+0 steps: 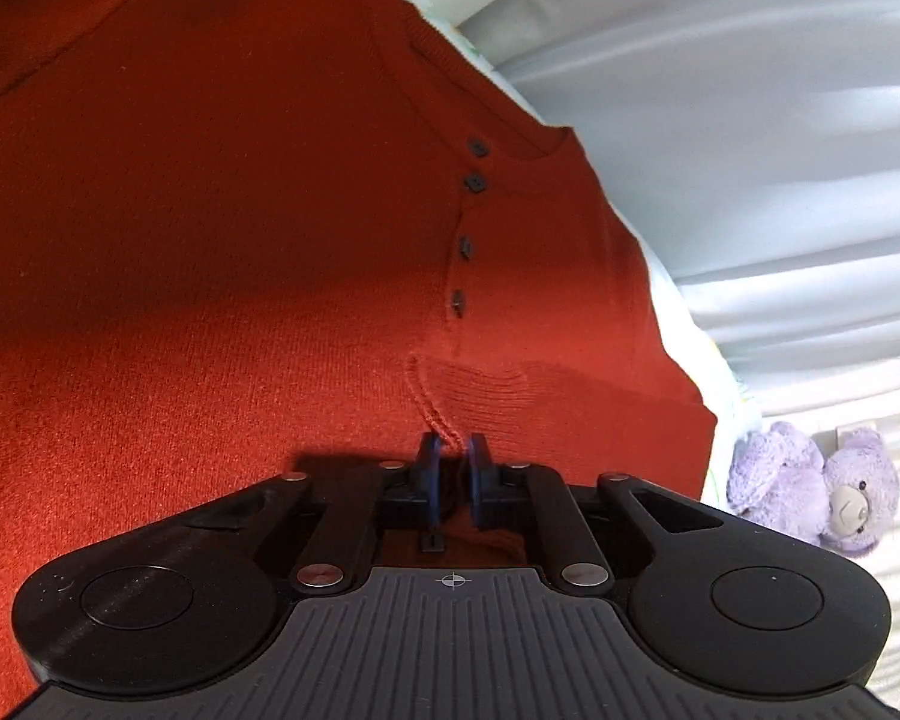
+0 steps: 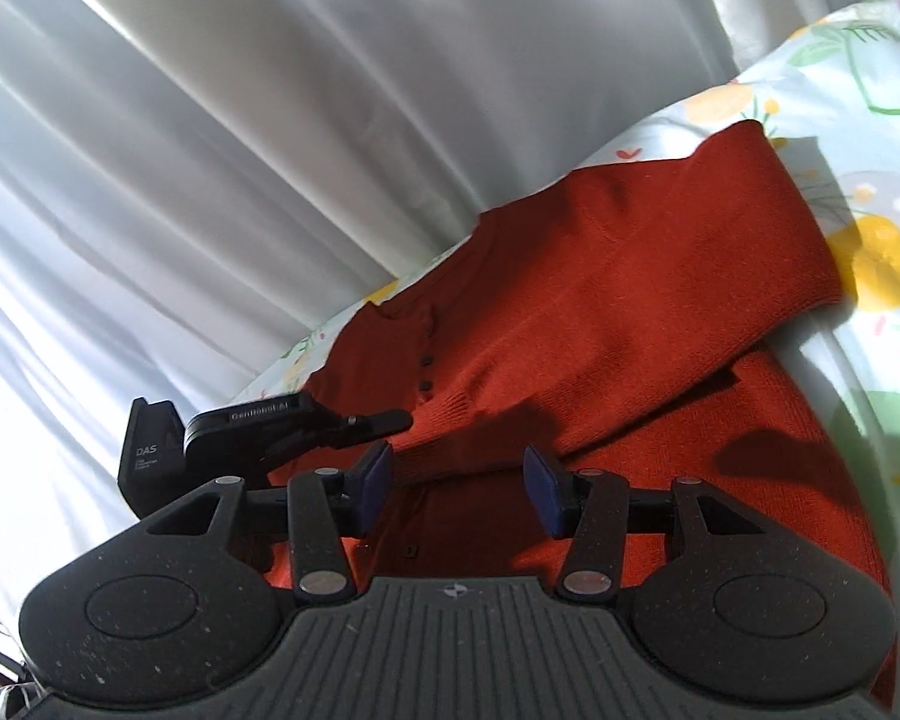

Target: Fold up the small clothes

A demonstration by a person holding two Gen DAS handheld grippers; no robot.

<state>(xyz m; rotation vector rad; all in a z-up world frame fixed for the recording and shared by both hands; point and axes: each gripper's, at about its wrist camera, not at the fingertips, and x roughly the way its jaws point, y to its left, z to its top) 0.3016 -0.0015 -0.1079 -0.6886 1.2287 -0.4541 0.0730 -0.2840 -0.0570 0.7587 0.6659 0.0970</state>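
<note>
While clenched on its ribbed cuff, left tool [image 1: 453, 450], rust knit sweater [image 1: 240, 270]; right tool [image 2: 457, 483] released.

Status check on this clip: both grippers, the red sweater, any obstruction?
Left gripper shut on a sleeve cuff of the red sweater. Right gripper open above it, holding nothing. Sleeve folded across the body. Nothing in the way.

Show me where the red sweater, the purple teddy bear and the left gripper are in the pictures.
red sweater [image 1: 210, 300]: left wrist view, on the knit front.
purple teddy bear [image 1: 858, 504]: left wrist view, on its face.
left gripper [image 1: 453, 450]: left wrist view, between the fingertips, jaws shut on the cuff.
</note>
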